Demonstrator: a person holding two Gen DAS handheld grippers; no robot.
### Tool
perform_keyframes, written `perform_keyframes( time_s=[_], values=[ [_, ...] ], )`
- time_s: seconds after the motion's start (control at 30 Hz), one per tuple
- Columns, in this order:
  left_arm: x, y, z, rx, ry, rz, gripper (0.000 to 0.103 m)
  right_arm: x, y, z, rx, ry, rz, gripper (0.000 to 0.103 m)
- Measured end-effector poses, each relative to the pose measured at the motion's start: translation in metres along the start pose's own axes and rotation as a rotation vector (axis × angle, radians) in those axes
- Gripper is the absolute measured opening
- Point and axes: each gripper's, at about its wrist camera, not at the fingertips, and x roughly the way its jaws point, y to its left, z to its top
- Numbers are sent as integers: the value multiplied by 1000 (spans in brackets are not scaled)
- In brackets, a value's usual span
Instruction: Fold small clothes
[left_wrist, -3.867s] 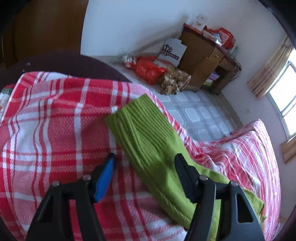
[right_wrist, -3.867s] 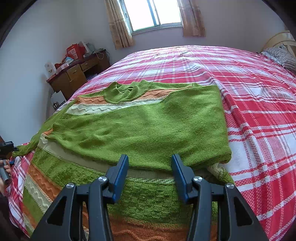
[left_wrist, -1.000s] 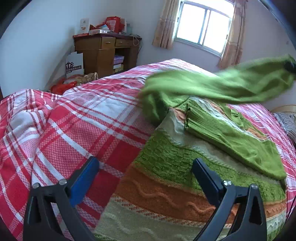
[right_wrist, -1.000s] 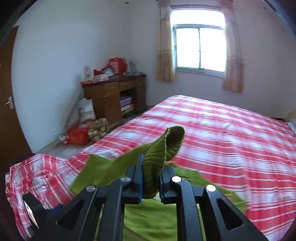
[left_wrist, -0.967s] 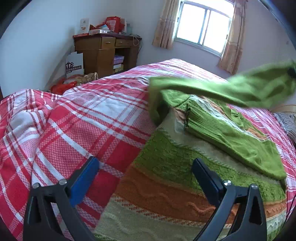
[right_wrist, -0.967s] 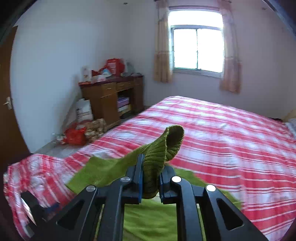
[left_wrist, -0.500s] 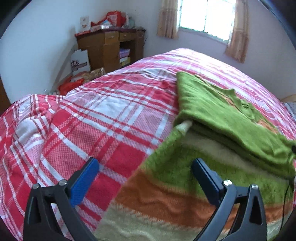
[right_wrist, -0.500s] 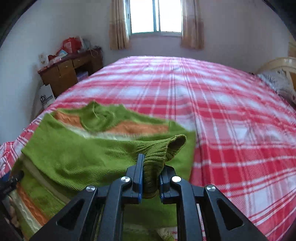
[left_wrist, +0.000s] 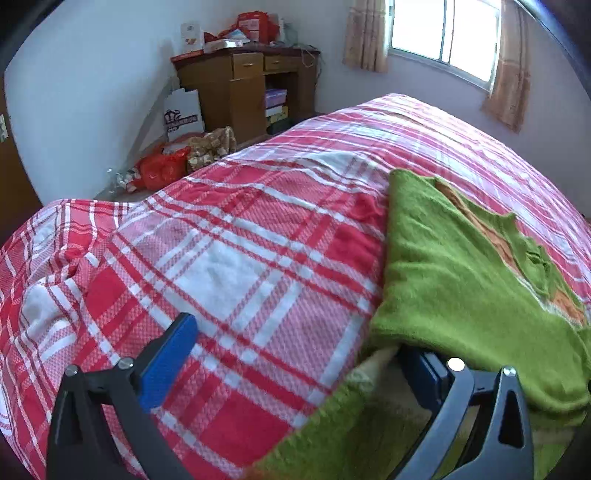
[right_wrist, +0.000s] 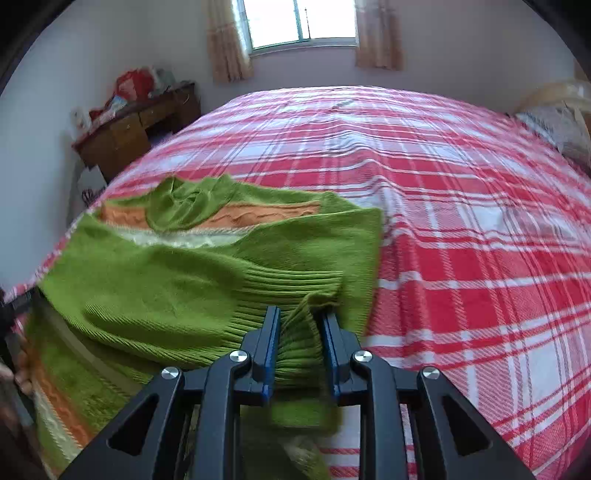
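Right wrist view, nearest: the right gripper (right_wrist: 298, 345) has its pads set a little apart with the ribbed sleeve cuff (right_wrist: 295, 332) bunched between them; whether they still pinch it or have just loosened I cannot tell.
Left wrist view, nearest: the left gripper (left_wrist: 295, 360) stands wide apart and holds nothing; one blue pad is over the bare cover, the other is tucked under the edge of the folded knit.
Task's thing: one green sweater (right_wrist: 177, 280) with orange and cream bands lies flat on the near left part of the bed (right_wrist: 461, 192), neck opening toward the window.
What changed: a second ago the sleeve hung lifted in the air across the room view; now it is laid down over the sweater's body, cuff resting near the right-hand edge.
Meaning for the task: I judge the second sleeve fold as good as placed, since plain green layers cover the body; letting go of the cuff and folding the hem upward looks like what remains.
Count, near: two grippers, one sweater, one cuff in the tongs.
Count, middle: one bed with one red and white plaid cover (left_wrist: 236, 258).
Count, far: one wooden desk (left_wrist: 247, 88) with clutter on top, one white paper bag (left_wrist: 183, 114) beside it, one window (right_wrist: 301, 22) with two curtains.
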Motion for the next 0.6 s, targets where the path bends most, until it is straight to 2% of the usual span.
perform_keyframes(
  time_s=[0.1, 0.2, 0.27, 0.4, 0.47, 0.53, 0.6],
  values=[
    [-8, 8, -6, 33, 16, -18, 103, -15, -16, -3, 48, 5, -18, 26],
    [-22, 25, -14, -11, 21, -54, 103, -48, -31, -12, 92, -78, -119, 26],
    [-34, 26, -13, -15, -8, -68, 103, -65, -32, -13, 75, -139, -137, 26],
    [-56, 1, 3, 49, -103, -96, 103, -77, -2, -3, -50, -169, -95, 26],
    [-54, -18, 13, 98, -141, -76, 103, -70, 19, 4, -107, -165, -56, 26],
    [-36, -33, 19, 125, -127, -44, 103, -53, 35, 7, -142, -138, -15, 26],
    [-16, -37, 19, 136, -68, -9, 103, -28, 43, 6, -151, -66, 3, 26]
  ],
)
